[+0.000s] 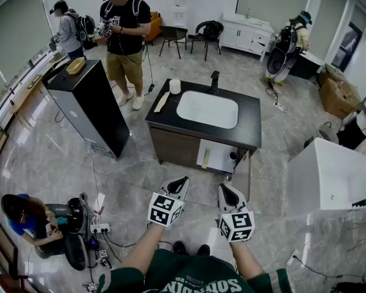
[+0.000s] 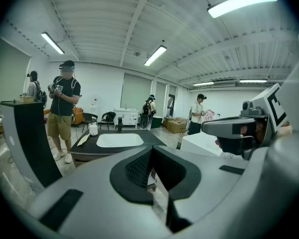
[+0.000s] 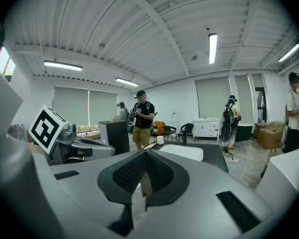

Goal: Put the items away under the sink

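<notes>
As each gripper's own view shows, the fingers (image 2: pixel 137 169) of the left gripper (image 2: pixel 150 151) are pressed together with nothing between them. The fingers (image 3: pixel 127 176) of the right gripper (image 3: pixel 145 153) are likewise closed and empty. In the head view both grippers are held side by side, slightly apart, above the grey marble floor (image 1: pixel 140 176). They point toward the sink table (image 1: pixel 250 112) and are well short of it.

The table's black top carries a white basin (image 1: pixel 207 110) with a black faucet (image 1: pixel 215 81) at its far edge. A white cylinder (image 1: pixel 175 86) stands near the far left corner of the top. A pale flat item (image 1: pixel 161 102) lies just beside it along the left edge.

Under the sink, an open white compartment (image 1: pixel 219 154) holds a pale upright item (image 1: pixel 205 159) and a dark item (image 1: pixel 233 155), both too small to identify.

A tall black cabinet (image 1: pixel 94 108) stands left of the table, and a white bathtub (image 1: pixel 329 176) stands to its right.
</notes>
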